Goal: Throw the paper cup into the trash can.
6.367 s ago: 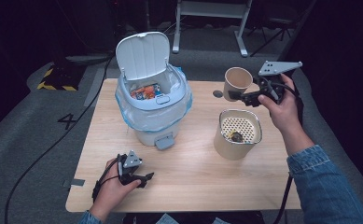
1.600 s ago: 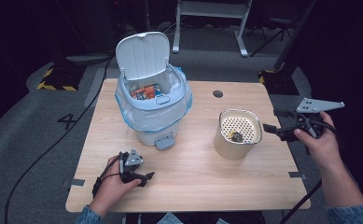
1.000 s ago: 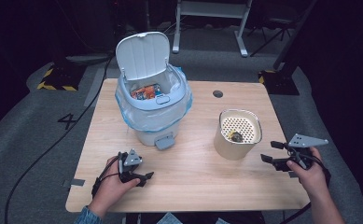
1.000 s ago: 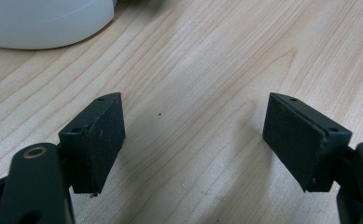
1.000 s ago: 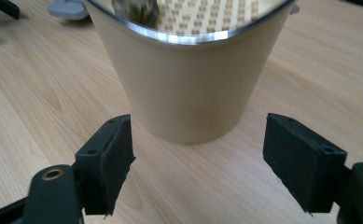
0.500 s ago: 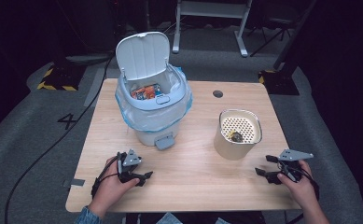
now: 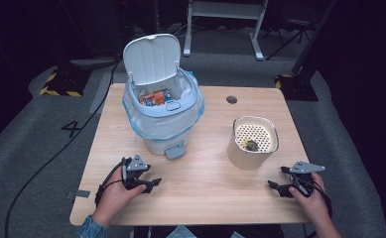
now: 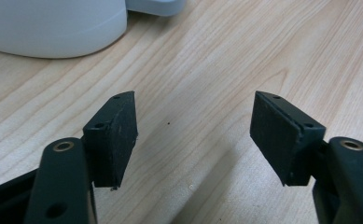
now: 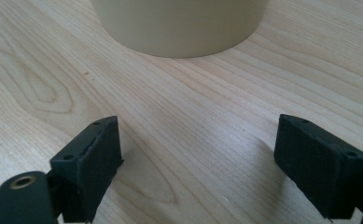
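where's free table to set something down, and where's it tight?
Widest bare patch: the table front strip, between the left gripper and right gripper, both open and empty. Also free: the back right around the grommet hole, and the lane between the bin and the beige container. Tight: back left, where the bin sits, and the left edge beside it.

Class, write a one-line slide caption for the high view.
Both tongs, left and right, rest open on the table before a lidded bin and beige strainer pot.
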